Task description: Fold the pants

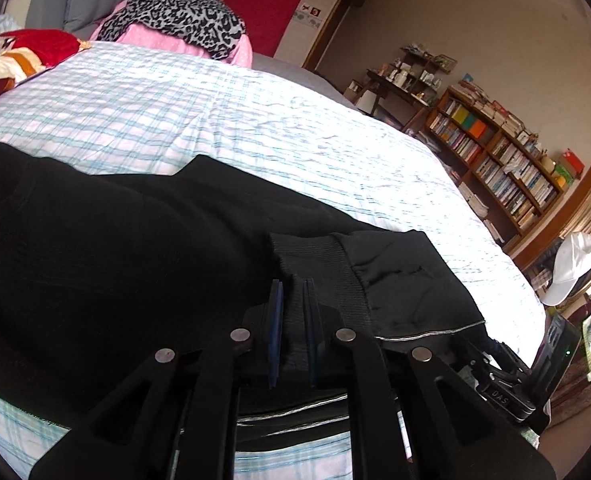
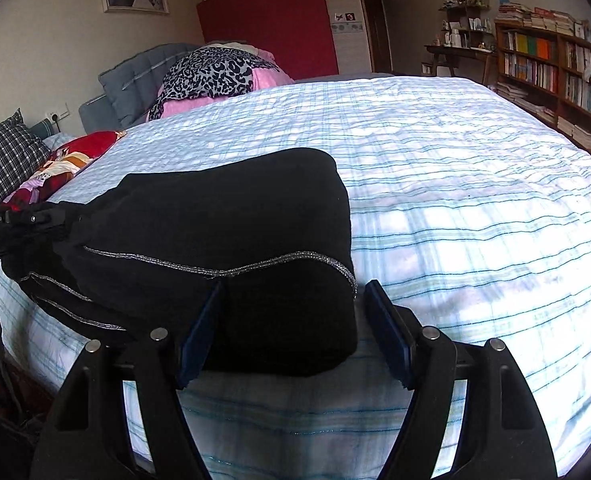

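Black pants [image 1: 135,240] with a thin silver trim line lie across the near edge of the bed. My left gripper [image 1: 292,304] is shut on their ribbed black cuff [image 1: 319,272], which is pinched between the blue pads. In the right wrist view the pants [image 2: 215,220] form a folded bundle. Its near right corner sits between the wide jaws of my right gripper [image 2: 293,292], which is open. The right pad [image 2: 387,328] stands clear of the cloth. The left gripper's body [image 2: 15,222] shows at the bundle's left end, and part of the right gripper [image 1: 503,384] shows low right in the left wrist view.
The bed's blue-checked white sheet [image 2: 455,200] stretches far behind the pants. A leopard-print cloth on pink bedding [image 1: 183,16] and a red patterned blanket [image 1: 27,52] lie at the head end. Bookshelves [image 1: 495,152] and a white cap [image 1: 575,264] stand right of the bed.
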Demonstrator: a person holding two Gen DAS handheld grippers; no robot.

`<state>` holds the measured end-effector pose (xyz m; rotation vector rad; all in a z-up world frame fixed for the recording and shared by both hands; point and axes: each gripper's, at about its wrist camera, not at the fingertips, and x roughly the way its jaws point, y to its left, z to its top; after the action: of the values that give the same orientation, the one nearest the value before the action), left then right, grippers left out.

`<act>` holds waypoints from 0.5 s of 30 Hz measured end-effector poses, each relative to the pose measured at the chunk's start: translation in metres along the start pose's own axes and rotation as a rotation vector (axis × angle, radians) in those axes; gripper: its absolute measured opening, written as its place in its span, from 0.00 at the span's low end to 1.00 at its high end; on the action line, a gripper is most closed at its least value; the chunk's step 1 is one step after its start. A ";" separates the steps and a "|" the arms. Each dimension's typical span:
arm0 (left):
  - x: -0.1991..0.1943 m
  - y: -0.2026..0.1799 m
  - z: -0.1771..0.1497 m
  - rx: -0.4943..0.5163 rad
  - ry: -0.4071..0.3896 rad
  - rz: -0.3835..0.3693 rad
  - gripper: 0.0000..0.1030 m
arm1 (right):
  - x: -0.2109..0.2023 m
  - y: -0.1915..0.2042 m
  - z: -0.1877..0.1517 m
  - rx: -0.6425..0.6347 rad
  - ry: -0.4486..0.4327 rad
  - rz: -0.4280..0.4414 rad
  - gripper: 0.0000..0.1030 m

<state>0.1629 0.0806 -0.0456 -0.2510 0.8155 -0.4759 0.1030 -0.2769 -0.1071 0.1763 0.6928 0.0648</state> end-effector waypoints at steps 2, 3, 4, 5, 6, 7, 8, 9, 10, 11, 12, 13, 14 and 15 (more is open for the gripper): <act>0.006 -0.014 0.003 0.031 0.004 -0.029 0.15 | 0.001 0.000 -0.001 -0.005 0.004 -0.001 0.71; 0.009 -0.022 0.005 0.048 0.007 -0.045 0.18 | 0.000 -0.001 -0.002 -0.008 0.004 0.000 0.71; 0.013 -0.029 0.005 0.066 0.007 -0.057 0.26 | -0.001 -0.001 -0.002 -0.007 0.002 0.004 0.71; 0.018 -0.037 0.007 0.084 0.006 -0.065 0.32 | -0.003 -0.002 -0.001 -0.001 -0.003 0.009 0.71; 0.024 -0.043 0.007 0.101 0.012 -0.067 0.33 | -0.005 -0.003 0.000 0.006 -0.012 0.019 0.71; 0.033 -0.048 0.008 0.110 0.028 -0.066 0.33 | -0.008 -0.004 0.001 0.013 -0.023 0.027 0.71; 0.041 -0.051 0.008 0.113 0.049 -0.073 0.33 | -0.012 -0.005 0.003 0.018 -0.036 0.033 0.71; 0.051 -0.054 0.008 0.114 0.073 -0.080 0.33 | -0.015 -0.005 0.005 0.022 -0.050 0.035 0.71; 0.059 -0.055 0.006 0.115 0.092 -0.071 0.33 | -0.017 -0.004 0.007 0.025 -0.062 0.035 0.71; 0.066 -0.056 0.003 0.118 0.105 -0.057 0.33 | -0.019 -0.005 0.009 0.032 -0.073 0.034 0.71; 0.071 -0.056 0.000 0.126 0.114 -0.046 0.33 | -0.020 -0.007 0.011 0.045 -0.081 0.034 0.71; 0.074 -0.056 -0.003 0.138 0.116 -0.036 0.33 | -0.021 -0.009 0.013 0.061 -0.086 0.035 0.71; 0.076 -0.055 -0.005 0.149 0.112 -0.030 0.33 | -0.019 -0.011 0.015 0.078 -0.086 0.035 0.71; 0.076 -0.056 -0.007 0.163 0.107 -0.025 0.33 | -0.017 -0.013 0.015 0.090 -0.080 0.033 0.71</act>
<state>0.1851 -0.0059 -0.0770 -0.0852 0.8732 -0.5798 0.1002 -0.2939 -0.0873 0.2748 0.6136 0.0578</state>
